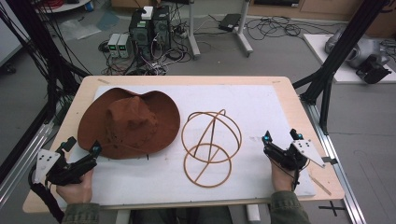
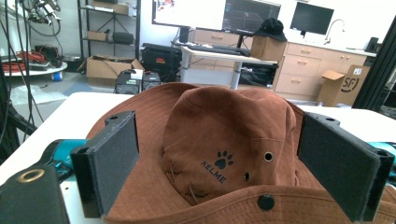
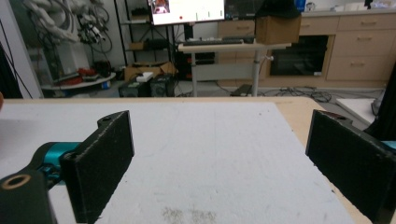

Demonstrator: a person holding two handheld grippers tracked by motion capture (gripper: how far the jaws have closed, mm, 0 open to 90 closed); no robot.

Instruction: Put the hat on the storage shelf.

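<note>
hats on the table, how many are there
1: the brown hat lies on the left part of the white mat, beside the wire hat stand and just ahead of the left hand-held gripper.

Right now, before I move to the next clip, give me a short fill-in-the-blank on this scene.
1. The brown hat lies to the ____ of the wire stand in the high view.
2. The left gripper has its jaws ____ around the hat's crown.
3. Between the right gripper's jaws lies only the ____ mat.
4. The print above the word KELME is a ____.

Missing words: left; open; white; paw
</note>
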